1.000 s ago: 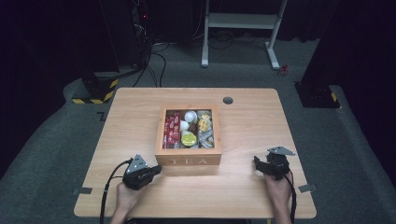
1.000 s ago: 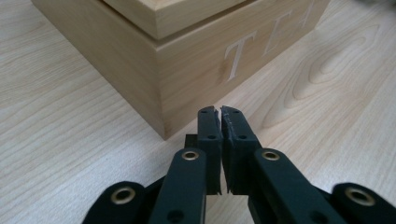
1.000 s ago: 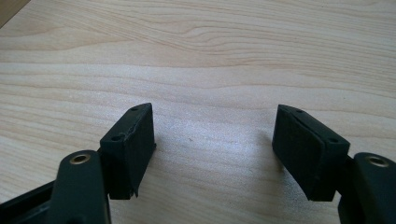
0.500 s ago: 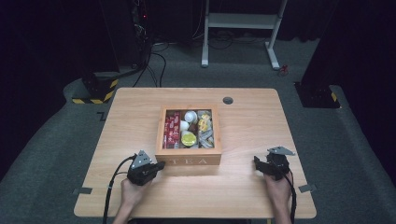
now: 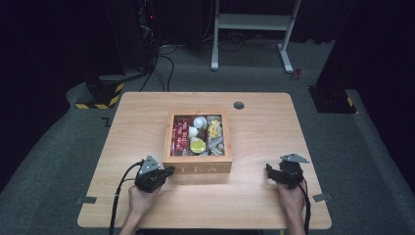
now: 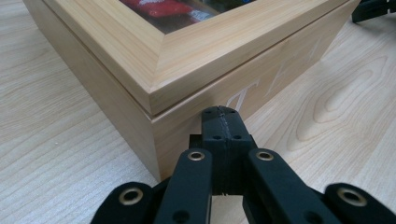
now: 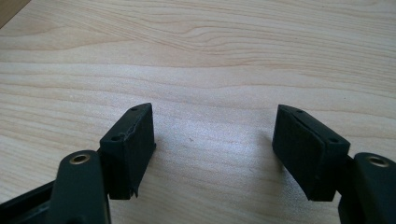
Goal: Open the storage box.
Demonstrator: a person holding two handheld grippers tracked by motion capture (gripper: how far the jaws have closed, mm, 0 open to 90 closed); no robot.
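Your left tongs (image 5: 169, 171) are squeezed fully shut with nothing between them, and their closed tip sits right at the near-left corner of the wooden tea box (image 5: 197, 169). In the left gripper view the tip (image 6: 220, 116) is just short of the box's front face (image 6: 261, 79), below the seam where the glazed lid meets the base; whether it actually touches the wood cannot be told.

From those tongs the box lies directly ahead and runs off to their right along its lettered front. Its lid looks closed, with red packets and small pots visible through the window.

Your right tongs (image 5: 268, 172) rest low over bare tabletop (image 5: 254, 205), well apart from the box, which lies off to their left. In the right gripper view the 2 pads (image 7: 135, 140) stand wide apart with only wood grain between them, so they hold nothing.

The left hand is clearly the nearer 1. Judging by this, the coming move turns on that lid seam: it lies slightly above your shut tip and runs sideways across your line of approach, so you would have to raise the tip a little to meet it. The right tongs would need to travel left to steady the box's other front corner.
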